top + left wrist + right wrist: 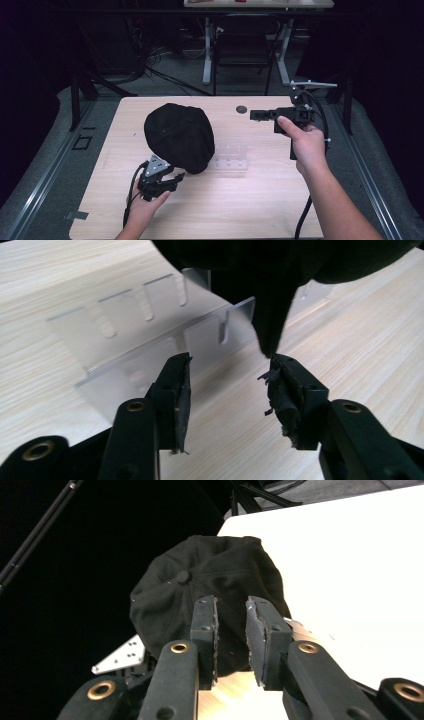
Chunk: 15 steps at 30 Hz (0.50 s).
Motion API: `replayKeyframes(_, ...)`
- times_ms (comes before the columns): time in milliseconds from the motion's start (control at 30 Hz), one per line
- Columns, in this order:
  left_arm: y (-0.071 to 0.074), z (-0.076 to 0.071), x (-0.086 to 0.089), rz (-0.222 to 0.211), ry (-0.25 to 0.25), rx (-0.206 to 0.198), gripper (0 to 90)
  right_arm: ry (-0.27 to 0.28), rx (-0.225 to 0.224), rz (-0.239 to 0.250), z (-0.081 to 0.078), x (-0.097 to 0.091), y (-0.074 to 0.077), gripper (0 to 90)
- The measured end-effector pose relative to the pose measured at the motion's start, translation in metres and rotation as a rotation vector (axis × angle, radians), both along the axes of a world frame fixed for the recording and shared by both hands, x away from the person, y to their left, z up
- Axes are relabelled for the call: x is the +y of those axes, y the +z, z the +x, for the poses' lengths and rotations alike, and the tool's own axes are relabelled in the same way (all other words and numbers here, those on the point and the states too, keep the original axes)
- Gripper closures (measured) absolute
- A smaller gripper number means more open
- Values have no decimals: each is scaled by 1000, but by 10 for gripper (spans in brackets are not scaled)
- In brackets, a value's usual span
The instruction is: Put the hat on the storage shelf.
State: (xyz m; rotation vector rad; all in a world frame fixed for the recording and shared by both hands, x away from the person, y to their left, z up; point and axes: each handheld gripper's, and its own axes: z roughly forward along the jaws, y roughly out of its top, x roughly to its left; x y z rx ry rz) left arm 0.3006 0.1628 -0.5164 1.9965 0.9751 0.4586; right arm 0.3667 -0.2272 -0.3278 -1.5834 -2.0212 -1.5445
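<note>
A black cap (179, 136) sits draped over one end of a clear plastic stand (230, 159) on the light wooden table (240, 210). My left gripper (177, 177) lies low at the cap's near edge. In the left gripper view its jaws (230, 362) stand open with nothing between them, the cap's hanging edge (272, 315) just above the right pad, and the slotted stand (150, 325) beyond. My right gripper (255, 115) is held in the air to the right, pointing left at the cap (210, 575). Its jaws (231, 602) are slightly apart and hold nothing.
A small dark round hole (242, 108) sits near the table's far edge. Behind the table stand desk legs (207, 55), a dark chair and loose cables on the floor. The grey plate of the left gripper (120, 657) shows beside the cap.
</note>
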Motion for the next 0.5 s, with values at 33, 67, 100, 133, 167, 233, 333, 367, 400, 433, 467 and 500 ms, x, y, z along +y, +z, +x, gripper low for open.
replayKeyframes(33,0,-1,3,3,7,4,492,-1,-2,-13,-1,-1,-1,736)
replayKeyframes(67,1,-1,5,3,10,4,485,-7,-7,-32,-3,-2,-1,734)
replayKeyframes(100,1,-2,9,-2,19,8,472,-12,-14,-51,-4,-3,-1,732)
replayKeyframes(133,1,-2,12,-4,23,8,462,-15,-22,-68,-7,-4,0,731)
replayKeyframes(167,1,-3,15,-7,29,10,459,-18,-26,-79,-8,-5,0,730)
replayKeyframes(233,1,-4,21,-5,43,17,446,-22,-33,-98,-11,-7,-1,726)
replayKeyframes(333,-2,-6,29,7,64,29,437,-40,-38,-135,-15,-9,-2,723)
replayKeyframes(367,-3,-7,31,10,70,30,437,-41,-40,-149,-16,-11,-3,722)
replayKeyframes(400,-4,-7,34,18,75,31,436,-47,-40,-158,-17,-13,-4,721)
replayKeyframes(433,-4,-7,34,18,75,31,435,-51,-39,-164,-18,-15,-5,721)
replayKeyframes(467,-7,-8,42,17,91,38,431,-57,-36,-164,-19,-17,-7,719)
replayKeyframes(500,-7,-8,42,17,91,38,429,-57,-36,-164,-19,-17,-7,719)
